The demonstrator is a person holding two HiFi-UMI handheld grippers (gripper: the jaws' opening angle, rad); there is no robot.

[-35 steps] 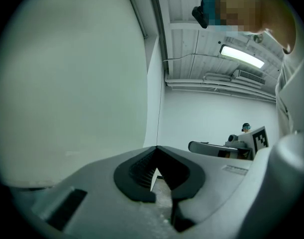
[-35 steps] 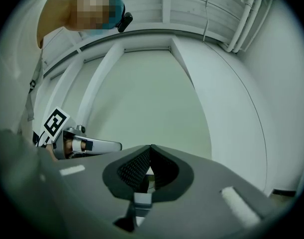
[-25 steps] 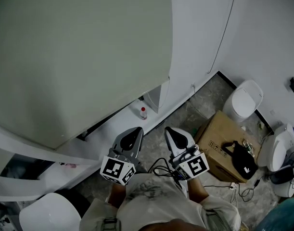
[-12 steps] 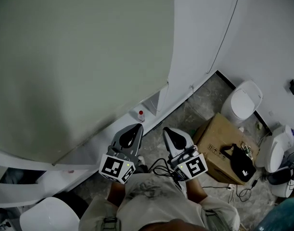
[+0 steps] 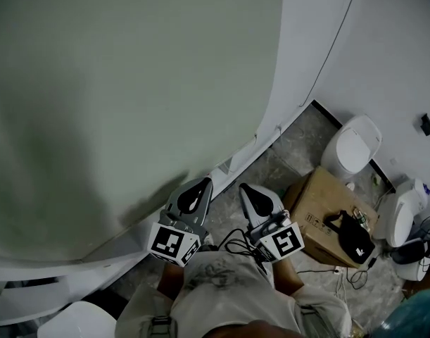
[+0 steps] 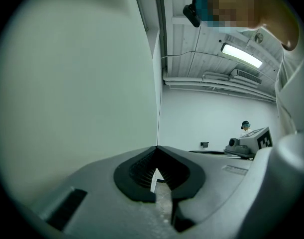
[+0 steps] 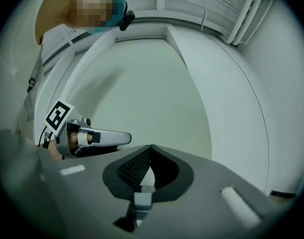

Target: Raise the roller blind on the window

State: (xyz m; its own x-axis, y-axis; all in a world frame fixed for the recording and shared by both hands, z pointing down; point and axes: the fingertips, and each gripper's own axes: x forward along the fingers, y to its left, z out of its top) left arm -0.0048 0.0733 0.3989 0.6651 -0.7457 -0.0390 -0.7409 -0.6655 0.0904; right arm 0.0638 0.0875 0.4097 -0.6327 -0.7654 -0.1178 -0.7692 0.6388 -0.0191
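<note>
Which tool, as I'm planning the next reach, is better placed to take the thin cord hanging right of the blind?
Probably the right tool: in the head view it sits on the side of the cord, while the left tool faces the blind. Both are shut and empty.

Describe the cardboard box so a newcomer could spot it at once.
Start at the big pale roller blind filling the head view's left, then drop to the grey floor at its right. The cardboard box lies there, right of the right gripper, before two white toilets. It alone is brown, with a black bag on top.
</note>
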